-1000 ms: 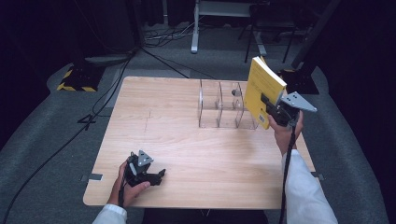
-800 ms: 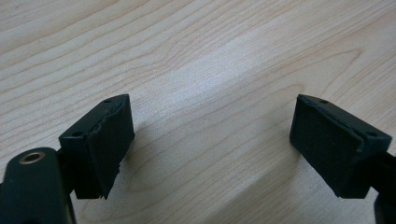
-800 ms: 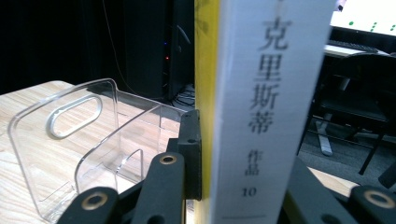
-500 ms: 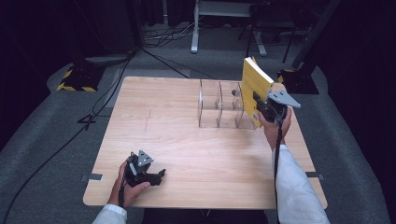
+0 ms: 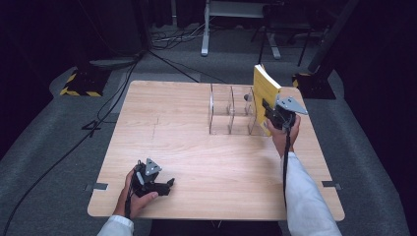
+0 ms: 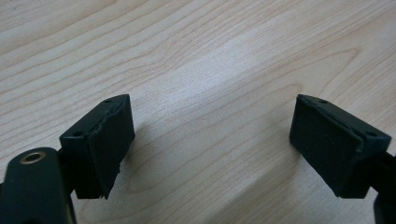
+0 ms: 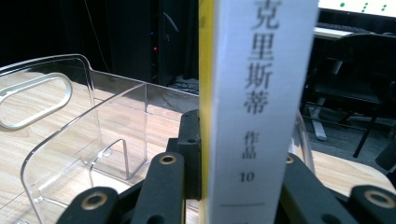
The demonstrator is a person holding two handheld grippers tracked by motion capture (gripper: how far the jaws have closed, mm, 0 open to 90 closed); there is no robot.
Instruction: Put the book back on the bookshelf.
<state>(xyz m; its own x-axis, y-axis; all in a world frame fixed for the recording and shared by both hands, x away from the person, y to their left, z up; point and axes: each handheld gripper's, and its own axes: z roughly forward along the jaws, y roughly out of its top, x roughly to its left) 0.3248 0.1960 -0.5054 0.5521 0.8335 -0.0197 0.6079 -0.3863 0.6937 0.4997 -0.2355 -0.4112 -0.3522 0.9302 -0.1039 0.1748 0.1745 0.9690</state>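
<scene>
**Yellow book held upright over the clear rack**

The right gripper [image 5: 271, 114] has its two black jaws clamped on a thick yellow-covered paperback book [image 5: 264, 91], which stands upright between them; in the right gripper view its white spine [image 7: 259, 93], printed with dark characters and the number 10, rises straight up from the jaws, with the yellow cover edge on the left. Just beyond and to the left of those jaws sits a clear acrylic file rack [image 7: 84, 140] with rounded corners, an oval handle slot in its end wall and upright dividers. Its compartments hold nothing I can make out. The book is at the rack's near end; whether it has entered a compartment cannot be told.

The left gripper [image 5: 156, 184] rests low on the pale wooden table [image 5: 172, 118], well apart from the rack. Its jaws stand wide apart, their black foam pads [image 6: 109, 140] worn at the edges, with bare smooth wood grain between them
</scene>
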